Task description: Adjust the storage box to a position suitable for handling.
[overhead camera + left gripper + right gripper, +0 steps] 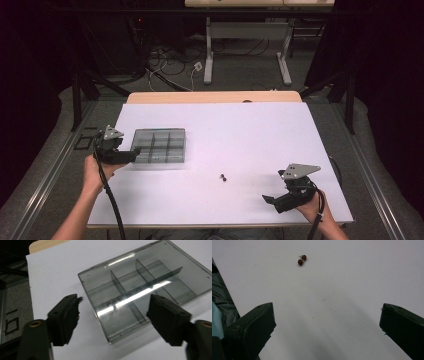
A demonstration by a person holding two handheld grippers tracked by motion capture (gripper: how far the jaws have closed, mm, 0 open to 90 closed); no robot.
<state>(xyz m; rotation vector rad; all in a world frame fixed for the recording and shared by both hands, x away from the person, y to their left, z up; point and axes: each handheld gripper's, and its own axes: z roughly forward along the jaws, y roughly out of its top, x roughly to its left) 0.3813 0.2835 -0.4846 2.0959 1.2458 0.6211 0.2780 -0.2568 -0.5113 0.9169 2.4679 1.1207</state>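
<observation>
The compartment tray [159,145] is a shallow box of smoke-grey clear plastic, split by thin dividers into a grid of small cells that look empty; it lies flat in the left-centre of the high view, on the white table [250,130]; in the left gripper view the tray [147,287] runs from the centre to the upper right, a bright streak of light across its floor and its near corner low in the middle of the frame. The left gripper [131,155] sits at the tray's left edge in the high view, held level by the left hand [95,172], whose forearm enters from the lower left; its jaws stand apart with the tray's near corner between them, and the pads do not press on the tray. Two small dark red beads [223,176] lie together just below the centre of the high view, and in the upper middle of the right gripper view [302,260]. The right gripper [270,199] rests in the lower right, jaws wide apart over bare table, pointing left towards the beads; the right hand [312,205] holds it from behind.
</observation>
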